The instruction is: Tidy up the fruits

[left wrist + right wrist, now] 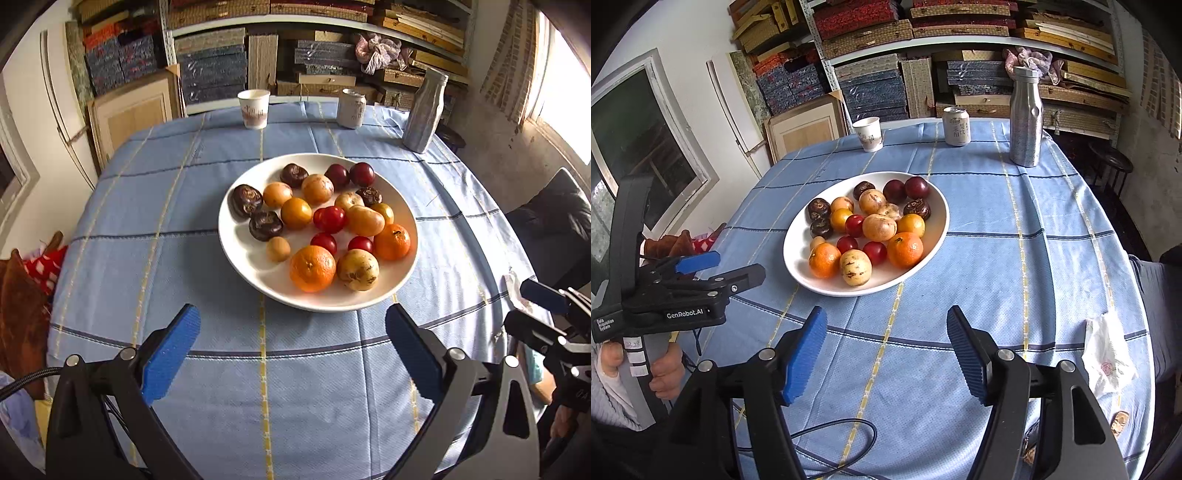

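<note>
- All the fruits lie mixed on one white plate at mid-table: two mandarins at its 6 and 4 o'clock, dark water chestnuts at 9 to 12, red cherry tomatoes in the centre.
- Our left gripper and right gripper both hover short of the plate, jaws spread wide, holding nothing.
- The scene fits either fruit gathered already or sorting still ahead — we cannot tell which.
- Whichever fruit we grip, we'd close gently; the tomatoes would likely bruise.
- The pale round fruits may be passion fruit — hard to tell.
- Paper cup, can and steel bottle stand at the far edge.
</note>
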The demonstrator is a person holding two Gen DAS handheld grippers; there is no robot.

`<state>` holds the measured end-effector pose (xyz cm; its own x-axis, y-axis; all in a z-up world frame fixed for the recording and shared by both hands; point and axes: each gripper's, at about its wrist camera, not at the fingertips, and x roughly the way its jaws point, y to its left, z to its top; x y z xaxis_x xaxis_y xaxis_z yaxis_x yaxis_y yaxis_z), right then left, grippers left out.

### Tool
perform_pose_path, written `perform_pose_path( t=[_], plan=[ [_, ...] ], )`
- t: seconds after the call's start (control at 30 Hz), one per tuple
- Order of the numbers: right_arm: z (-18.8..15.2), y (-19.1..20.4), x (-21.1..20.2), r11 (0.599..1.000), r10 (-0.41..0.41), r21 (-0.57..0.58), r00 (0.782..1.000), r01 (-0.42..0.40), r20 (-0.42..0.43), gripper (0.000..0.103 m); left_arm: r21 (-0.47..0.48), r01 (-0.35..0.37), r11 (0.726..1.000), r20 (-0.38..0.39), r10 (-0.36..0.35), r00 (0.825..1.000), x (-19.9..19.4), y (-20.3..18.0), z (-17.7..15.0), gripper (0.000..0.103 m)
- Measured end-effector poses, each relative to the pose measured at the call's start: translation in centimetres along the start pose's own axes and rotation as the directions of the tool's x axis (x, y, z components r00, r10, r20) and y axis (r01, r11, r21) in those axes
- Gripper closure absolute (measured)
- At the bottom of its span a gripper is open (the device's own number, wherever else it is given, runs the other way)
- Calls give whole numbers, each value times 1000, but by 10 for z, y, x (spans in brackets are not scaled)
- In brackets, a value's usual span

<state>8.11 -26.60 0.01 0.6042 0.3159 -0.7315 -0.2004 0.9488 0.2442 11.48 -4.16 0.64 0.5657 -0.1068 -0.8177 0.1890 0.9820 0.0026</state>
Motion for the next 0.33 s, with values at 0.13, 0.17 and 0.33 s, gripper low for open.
perform_pose_path(
  t=[0.13, 0.17, 0.33],
  plan=[
    [2, 1, 0, 1000, 4, -6, 1000, -4, 3, 35, -19, 32, 999, -31, -33, 999, 4, 2, 2, 5],
    [2, 2, 1, 1000, 6, -8, 1000, -6, 2, 35, -29, 33, 999, -36, -34, 999, 5, 4, 1, 5],
    [4, 3, 2, 1000, 7, -15, 1000, -7, 4, 35, -27, 19, 999, -37, -20, 999, 7, 4, 1, 5]
  ],
)
